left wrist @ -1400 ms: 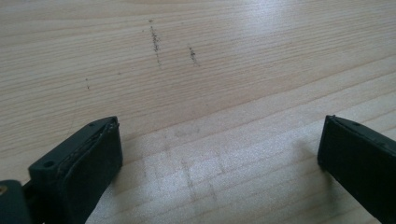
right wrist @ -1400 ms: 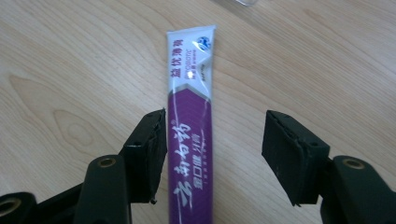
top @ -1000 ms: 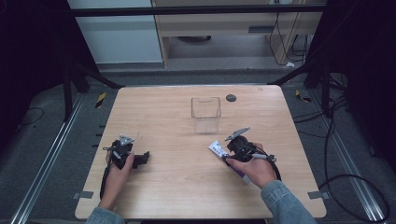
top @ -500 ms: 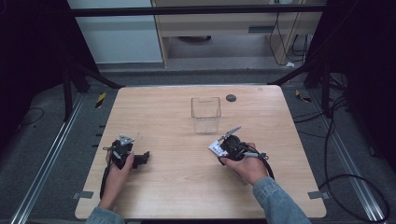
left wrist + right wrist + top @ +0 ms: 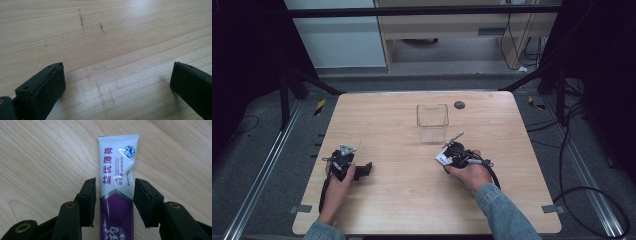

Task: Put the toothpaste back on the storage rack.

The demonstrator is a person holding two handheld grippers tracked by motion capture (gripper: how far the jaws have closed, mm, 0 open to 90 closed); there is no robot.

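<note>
— Where is your right gripper (image 5: 113, 195)?

— Near the right-centre of the pale wooden surface (image 5: 392, 120), in your right hand (image 5: 469, 172). Its black fingers (image 5: 87, 200) stand either side of a white-and-purple squeeze tube (image 5: 117, 185) with purple Chinese lettering and a small blue round emblem. A thin gap shows on each side of the tube, so the fingers bracket it but are not pressed against it. The tube lies flat on the wood, its flat crimped end pointing away from you.

— And your left gripper (image 5: 117, 82)?

— At the surface's left front, in your left hand (image 5: 337, 182). Its fingers (image 5: 47, 85) are spread wide over bare, lightly scuffed wood, with nothing between them.

— What else is on the surface?

— A clear, square-sided plastic container (image 5: 432, 122) stands upright just beyond your right gripper. A small dark round disc (image 5: 459, 105) sits near the far edge, just past that container.
</note>
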